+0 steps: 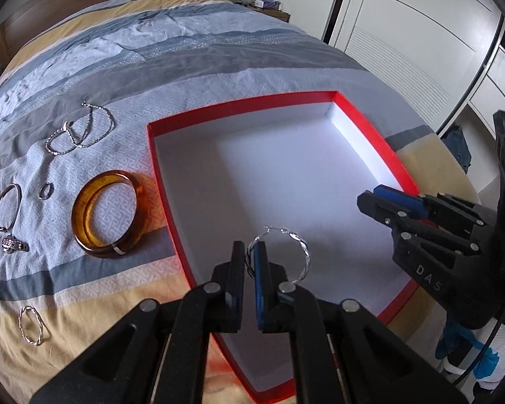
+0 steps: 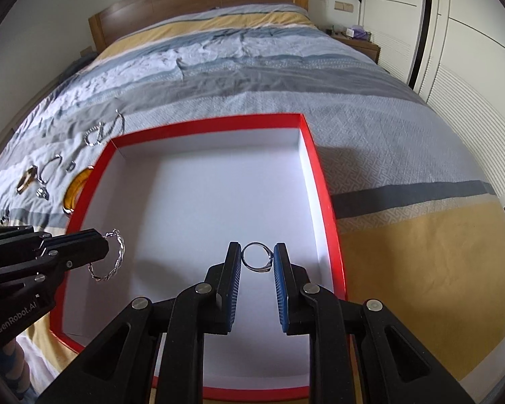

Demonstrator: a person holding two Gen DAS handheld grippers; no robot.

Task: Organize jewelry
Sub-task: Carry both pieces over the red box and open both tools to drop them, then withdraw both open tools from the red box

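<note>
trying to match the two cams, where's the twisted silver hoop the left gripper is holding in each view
Left wrist view: the twisted silver hoop sits low at centre, pinched in the left gripper over the box floor.
Right wrist view: the same hoop is at the left edge, sticking out of the left gripper.
Shared landmark: the red box, under the hoop in both.

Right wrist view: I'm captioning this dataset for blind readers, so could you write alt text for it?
The right gripper holds a small silver ring between its fingertips above a red-rimmed box with a white inside, on a striped bed. At left, the left gripper pinches a twisted silver hoop over the box; more jewelry lies on the bedspread beyond.
</note>
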